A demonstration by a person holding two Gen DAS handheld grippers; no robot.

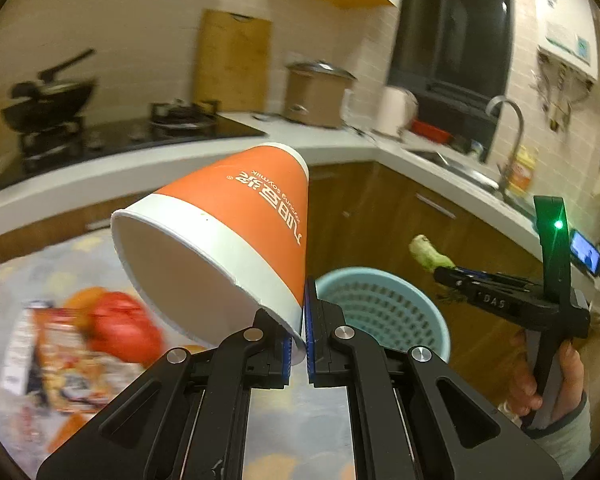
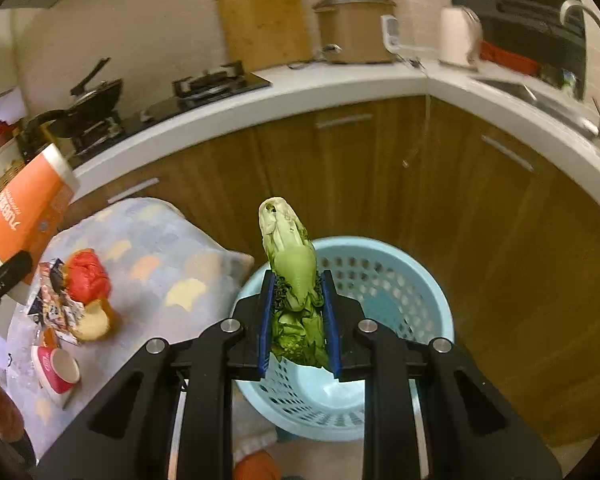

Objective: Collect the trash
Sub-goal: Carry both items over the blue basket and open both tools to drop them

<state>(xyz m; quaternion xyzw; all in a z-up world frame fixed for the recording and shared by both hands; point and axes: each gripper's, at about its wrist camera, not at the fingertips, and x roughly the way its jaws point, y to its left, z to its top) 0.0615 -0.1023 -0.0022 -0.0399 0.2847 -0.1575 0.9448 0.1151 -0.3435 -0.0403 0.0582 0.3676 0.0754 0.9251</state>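
One orange paper cup (image 1: pixel 236 216), one lettuce stalk (image 2: pixel 292 256), one blue basket (image 2: pixel 404 264), two claws, left claw (image 1: pixel 298 344) and right claw (image 2: pixel 298 320), one red crumpled wrapper (image 2: pixel 87 276), one pink-and-white cup (image 2: pixel 58 368), one snack packet (image 1: pixel 66 364), one cutting board (image 2: pixel 262 16), one rice cooker (image 2: pixel 354 28), one wok (image 1: pixel 48 100)

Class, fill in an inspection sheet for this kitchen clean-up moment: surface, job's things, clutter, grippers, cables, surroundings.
Surface: patterned cloth over a low table beside the cabinets.
Job's things: orange paper cup and leafy vegetable scrap, both held up; light blue basket below the scrap.
Clutter: red crumpled bag, snack wrapper, small pink cup and a yellowish scrap on the cloth.
Grippers: left hand-held gripper pinches the cup's rim; right hand-held gripper is clamped on the vegetable scrap.
Cables: nothing seen.
Surroundings: white counter with stove, wok, cutting board, cooker, faucet.
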